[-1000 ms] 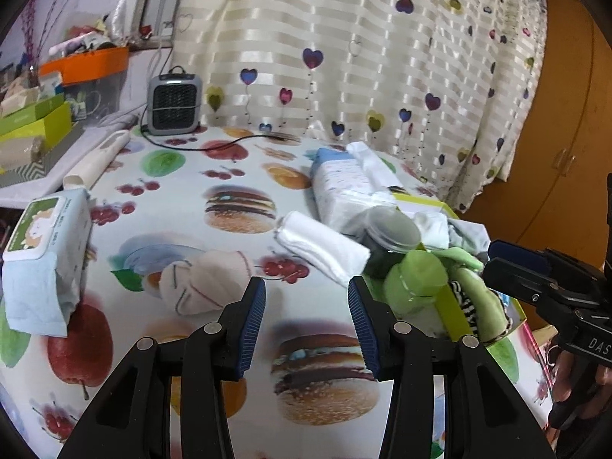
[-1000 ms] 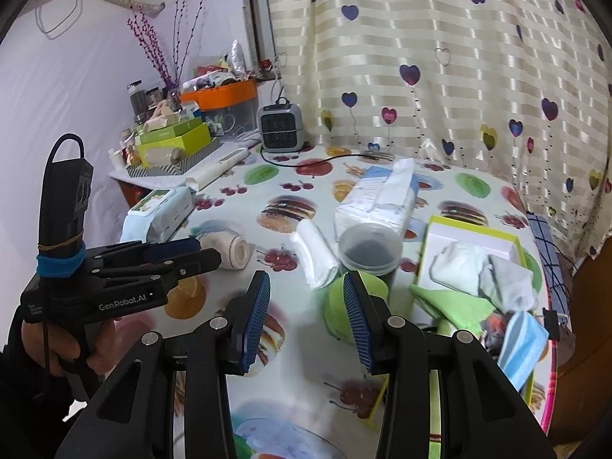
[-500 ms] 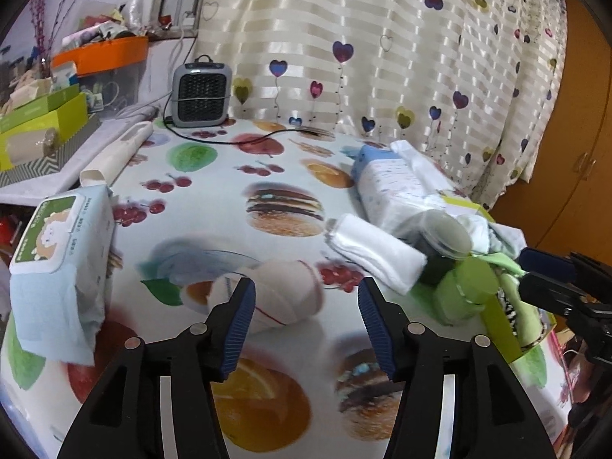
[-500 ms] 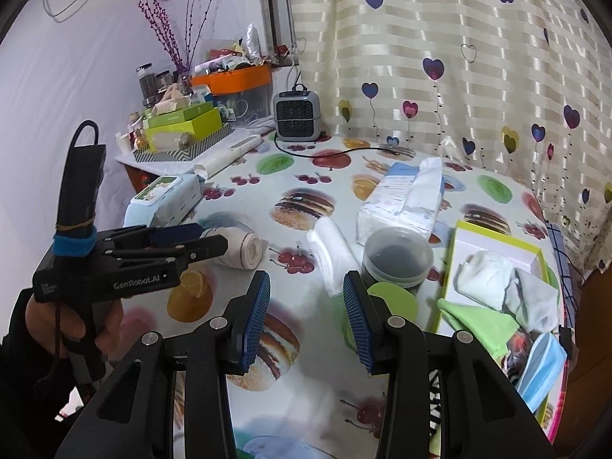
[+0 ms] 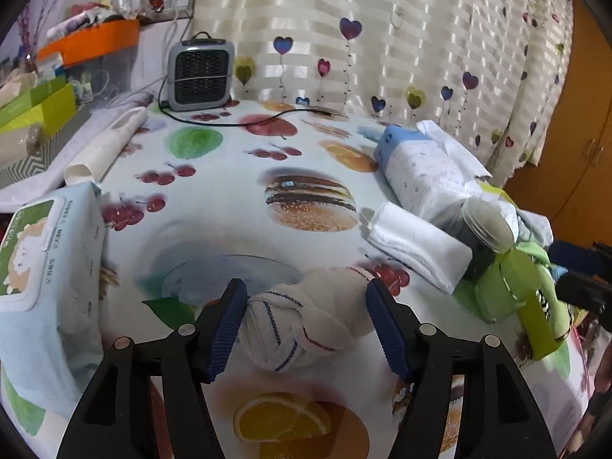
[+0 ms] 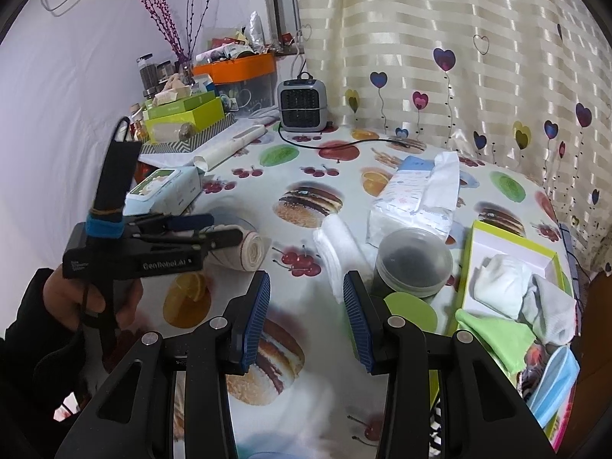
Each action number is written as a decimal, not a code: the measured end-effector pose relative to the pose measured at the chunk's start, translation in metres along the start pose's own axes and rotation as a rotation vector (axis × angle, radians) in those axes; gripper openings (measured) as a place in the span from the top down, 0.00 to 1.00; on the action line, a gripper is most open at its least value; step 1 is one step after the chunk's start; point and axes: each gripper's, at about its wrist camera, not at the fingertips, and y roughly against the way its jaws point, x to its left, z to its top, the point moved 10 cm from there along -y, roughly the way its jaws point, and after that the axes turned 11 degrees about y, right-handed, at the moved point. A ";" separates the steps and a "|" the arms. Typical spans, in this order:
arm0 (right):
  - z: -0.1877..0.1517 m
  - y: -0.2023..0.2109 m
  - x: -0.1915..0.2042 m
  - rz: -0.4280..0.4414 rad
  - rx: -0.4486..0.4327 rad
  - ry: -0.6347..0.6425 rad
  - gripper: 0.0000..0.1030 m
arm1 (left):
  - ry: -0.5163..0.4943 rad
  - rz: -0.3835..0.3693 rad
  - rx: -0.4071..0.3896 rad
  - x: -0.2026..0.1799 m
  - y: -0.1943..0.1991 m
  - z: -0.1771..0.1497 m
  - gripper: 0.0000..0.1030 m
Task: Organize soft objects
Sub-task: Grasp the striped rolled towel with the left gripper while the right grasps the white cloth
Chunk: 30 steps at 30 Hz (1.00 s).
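The left hand-held gripper (image 5: 304,327) is reaching low and forward with its blue-padded fingers (image 5: 225,323) spread wide apart. A dark-sleeved left hand (image 6: 90,298) is gripping its handle. The right hand-held gripper (image 6: 306,315) is hovering higher, level, with its fingers likewise parted and holding nothing.

A cream striped curtain (image 6: 478,61) printed with hearts on stems hangs behind the table (image 5: 237,176), which is covered with a cloth showing burgers, cherries and oranges. To the left stands a plain pale wall (image 6: 65,88), with a window frame (image 6: 283,4) at its meeting with the curtain. An orange-brown wooden cabinet (image 5: 581,145) with small handles fills the right side. Light is soft and even.
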 end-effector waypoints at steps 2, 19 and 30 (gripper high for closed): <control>0.001 -0.003 0.000 0.003 0.004 0.002 0.60 | -0.018 0.002 0.015 -0.001 0.001 -0.004 0.37; 0.019 -0.049 -0.007 -0.010 0.111 0.101 0.60 | -0.117 0.014 0.078 -0.007 -0.012 -0.022 0.37; 0.016 -0.110 -0.015 -0.023 0.292 0.191 0.60 | -0.015 -0.003 0.057 0.005 -0.011 -0.024 0.55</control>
